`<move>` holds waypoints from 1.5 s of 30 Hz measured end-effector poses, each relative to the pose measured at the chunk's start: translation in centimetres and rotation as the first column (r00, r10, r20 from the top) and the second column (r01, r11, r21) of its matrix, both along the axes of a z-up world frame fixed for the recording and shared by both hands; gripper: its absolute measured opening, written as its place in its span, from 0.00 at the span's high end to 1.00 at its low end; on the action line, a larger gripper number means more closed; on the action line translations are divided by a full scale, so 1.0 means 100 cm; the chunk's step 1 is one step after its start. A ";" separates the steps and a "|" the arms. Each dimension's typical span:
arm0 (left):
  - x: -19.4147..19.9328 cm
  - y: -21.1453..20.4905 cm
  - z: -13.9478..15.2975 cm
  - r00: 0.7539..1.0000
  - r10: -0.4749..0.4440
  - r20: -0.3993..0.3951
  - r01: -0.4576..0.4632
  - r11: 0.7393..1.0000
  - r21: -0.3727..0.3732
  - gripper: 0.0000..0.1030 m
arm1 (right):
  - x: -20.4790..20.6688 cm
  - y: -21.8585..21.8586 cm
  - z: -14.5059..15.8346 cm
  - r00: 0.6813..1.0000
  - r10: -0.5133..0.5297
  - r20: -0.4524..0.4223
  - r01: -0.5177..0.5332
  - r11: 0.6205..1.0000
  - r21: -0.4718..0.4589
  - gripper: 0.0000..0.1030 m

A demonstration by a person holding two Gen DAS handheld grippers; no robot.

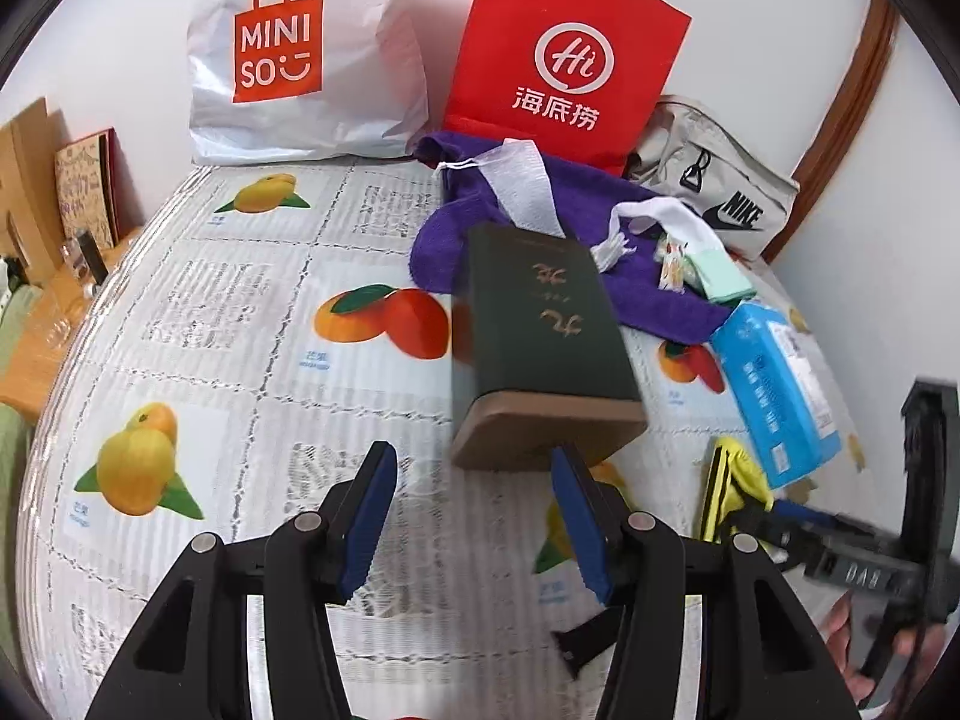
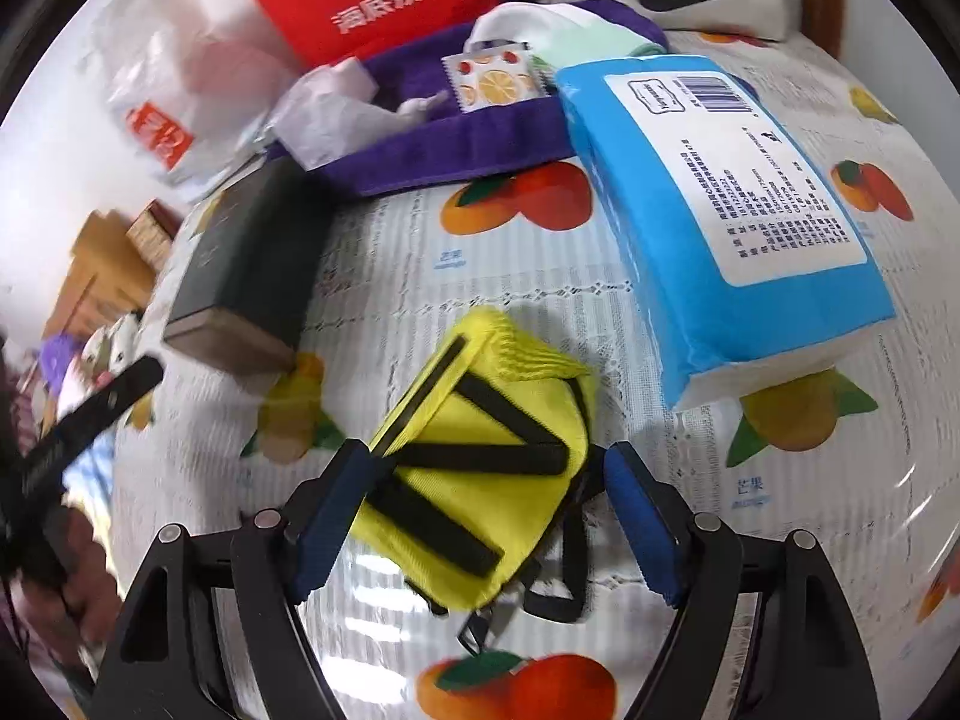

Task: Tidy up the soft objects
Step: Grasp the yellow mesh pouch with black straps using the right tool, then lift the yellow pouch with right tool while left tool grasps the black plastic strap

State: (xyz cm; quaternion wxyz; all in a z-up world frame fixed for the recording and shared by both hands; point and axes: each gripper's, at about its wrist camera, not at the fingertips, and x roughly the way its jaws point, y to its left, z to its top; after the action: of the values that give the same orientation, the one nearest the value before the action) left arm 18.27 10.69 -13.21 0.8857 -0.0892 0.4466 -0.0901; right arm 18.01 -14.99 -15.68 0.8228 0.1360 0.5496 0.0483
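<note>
Fruit-print tablecloth [image 1: 252,312]; MINISO bag [image 1: 288,54]

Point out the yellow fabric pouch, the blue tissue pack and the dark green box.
Yellow fabric pouch with black straps [image 2: 480,480]: right wrist view, front panel.
Blue plastic tissue pack [image 2: 720,198]: right wrist view, white label.
Dark green rectangular box [image 1: 540,324]: left wrist view, top face.

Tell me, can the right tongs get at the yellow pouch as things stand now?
Probably yes. The right tongs are open, the yellow pouch lies between their pads, and nothing covers it. The blue tissue pack lies apart.
</note>
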 end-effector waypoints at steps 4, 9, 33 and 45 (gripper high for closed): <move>-0.006 0.010 -0.007 1.000 0.004 -0.009 -0.004 1.000 -0.024 0.50 | 0.005 0.013 -0.005 0.999 -0.040 0.009 0.040 0.996 -0.074 0.19; -0.016 0.024 -0.016 0.999 0.037 -0.023 -0.038 0.999 -0.029 0.50 | 0.008 0.037 -0.013 0.999 -0.016 0.034 0.021 0.989 -0.149 0.12; -0.035 -0.066 -0.038 0.956 -0.286 -0.061 0.286 0.958 -0.012 0.50 | -0.069 -0.002 -0.002 0.960 0.208 0.186 -0.167 0.962 -0.214 0.35; -0.074 -0.106 -0.036 0.897 -0.434 -0.079 0.439 0.861 0.255 0.65 | -0.090 -0.060 -0.004 0.964 0.132 0.231 -0.080 0.972 -0.220 0.35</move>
State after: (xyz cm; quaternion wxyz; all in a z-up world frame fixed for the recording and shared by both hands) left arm 10.84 0.11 -16.77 0.8418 0.1331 0.4713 -0.2268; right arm 8.99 -20.98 -16.09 0.8901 0.0121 0.4528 0.0508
